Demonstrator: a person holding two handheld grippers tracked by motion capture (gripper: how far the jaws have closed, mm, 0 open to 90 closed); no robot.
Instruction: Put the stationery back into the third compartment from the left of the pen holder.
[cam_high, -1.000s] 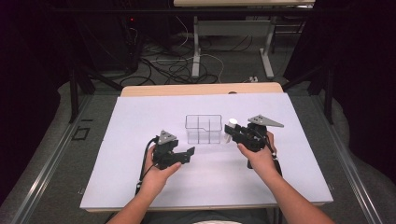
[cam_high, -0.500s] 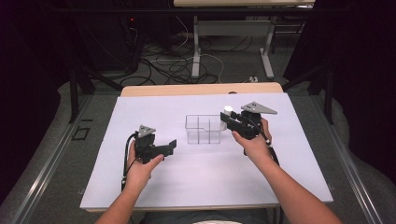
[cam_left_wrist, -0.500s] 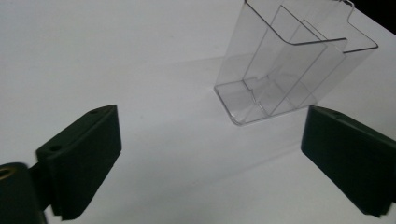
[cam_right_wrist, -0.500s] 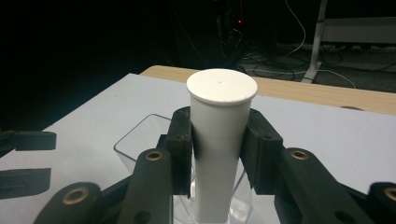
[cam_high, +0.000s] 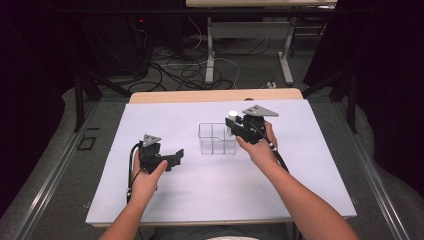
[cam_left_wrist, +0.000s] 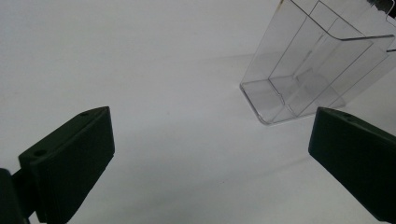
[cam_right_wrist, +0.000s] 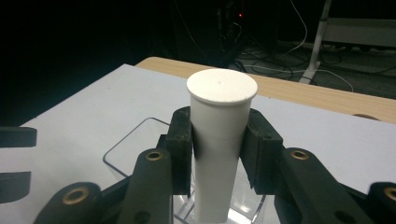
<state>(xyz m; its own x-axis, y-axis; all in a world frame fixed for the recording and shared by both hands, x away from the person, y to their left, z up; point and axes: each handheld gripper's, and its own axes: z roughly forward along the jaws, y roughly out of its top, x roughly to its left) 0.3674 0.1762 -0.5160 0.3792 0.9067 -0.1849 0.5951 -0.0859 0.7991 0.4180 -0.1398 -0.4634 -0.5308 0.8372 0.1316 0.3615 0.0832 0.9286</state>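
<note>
A clear plastic box (cam_high: 212, 142) with several compartments stands mid-table; it lies ahead and to the right in the left gripper view (cam_left_wrist: 308, 70). My right gripper (cam_high: 231, 120) is shut on an upright white cylinder (cam_high: 232, 114) with a flat cap, held at the box's right end. In the right gripper view the pads clamp the cylinder (cam_right_wrist: 220, 93) just below its cap, with the box (cam_right_wrist: 126, 149) underneath. My left gripper (cam_high: 177, 156) rests low on the table to the left of the box. Its jaws have just been opening and stand wide with nothing between them (cam_left_wrist: 210, 154).
A white sheet (cam_high: 200, 200) covers the table, with a strip of bare wood (cam_high: 215, 95) along the far edge. Beyond the table are a dark floor with cables (cam_high: 190, 70) and desk legs (cam_high: 210, 55). Bare sheet surrounds the box.
My left hand has drawn away leftward from the box and its jaws have spread. My right hand has carried the white cylinder leftward to the box's right end.
</note>
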